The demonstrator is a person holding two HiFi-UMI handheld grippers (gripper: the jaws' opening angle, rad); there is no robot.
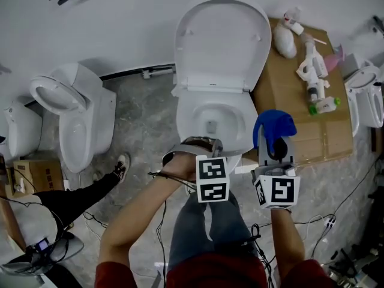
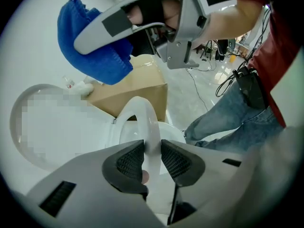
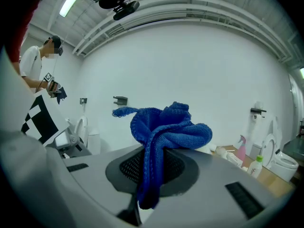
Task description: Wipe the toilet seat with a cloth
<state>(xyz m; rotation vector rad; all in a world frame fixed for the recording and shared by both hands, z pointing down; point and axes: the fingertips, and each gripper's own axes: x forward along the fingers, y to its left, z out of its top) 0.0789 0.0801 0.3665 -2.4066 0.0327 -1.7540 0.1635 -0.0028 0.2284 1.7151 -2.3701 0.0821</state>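
Toilet seat (image 2: 145, 122): its front rim stands between the left gripper's (image 2: 152, 160) part-open jaws, pads close on either side but not visibly pinching. The blue cloth (image 3: 166, 127) is clamped, bunched, in the right gripper (image 3: 152, 170), up beside the bowl. I'd say lower it flat onto the rim.

The left forearm (image 1: 135, 215) reaches in across the body, and the left gripper (image 2: 152, 161) points steeply down with its jaws slightly apart astride the seat (image 2: 145, 115) rim, pads close on either side. The right forearm (image 1: 287, 236) runs straight ahead, with the right gripper (image 3: 151, 170) nearly level and its jaws clamped on a bunched cloth (image 3: 168, 127).
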